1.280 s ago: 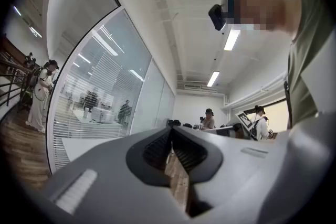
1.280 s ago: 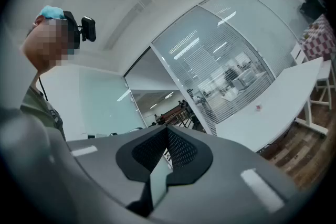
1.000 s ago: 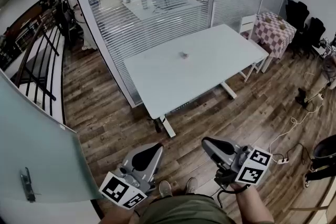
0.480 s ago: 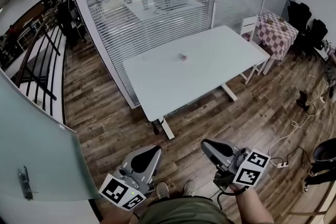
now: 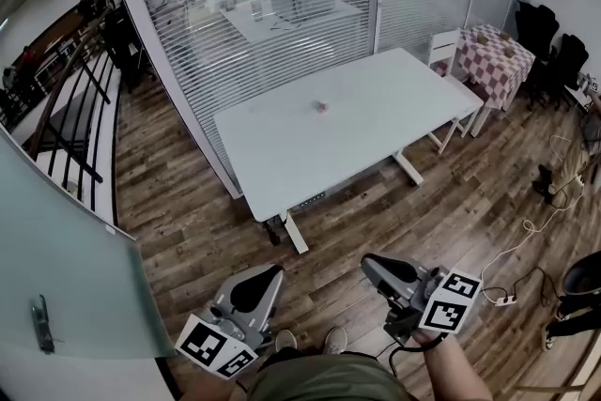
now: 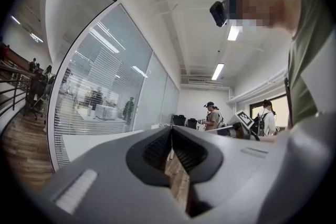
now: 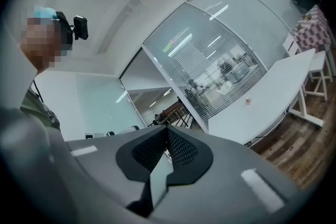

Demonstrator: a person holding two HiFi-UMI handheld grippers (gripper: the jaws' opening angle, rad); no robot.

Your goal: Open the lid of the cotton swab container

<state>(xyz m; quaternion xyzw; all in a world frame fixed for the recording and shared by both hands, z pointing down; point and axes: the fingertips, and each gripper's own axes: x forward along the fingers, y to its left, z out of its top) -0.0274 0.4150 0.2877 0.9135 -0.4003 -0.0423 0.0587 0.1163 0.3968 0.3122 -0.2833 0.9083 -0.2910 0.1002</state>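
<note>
A small round container (image 5: 321,106), too small to make out in detail, stands near the middle of a long white table (image 5: 282,155); in the right gripper view the container (image 7: 248,102) is a tiny spot on the table (image 7: 273,97). My left gripper (image 5: 269,274) and right gripper (image 5: 371,262) are held low near the person's body, over the wooden floor and well short of the table. Both have their jaws shut with nothing between them. In the left gripper view the left gripper (image 6: 171,129) points level past the table's edge (image 6: 94,141).
A glass wall with blinds (image 5: 244,5) runs behind the table. A checkered table (image 5: 493,52) and dark chairs (image 5: 549,52) stand at the right. Cables and a power strip (image 5: 507,299) lie on the floor at the right. A frosted glass door (image 5: 56,268) is at the left.
The view has shifted: the table and container now sit a little further left and lower in the head view. Both grippers stay shut and low in the frame.
</note>
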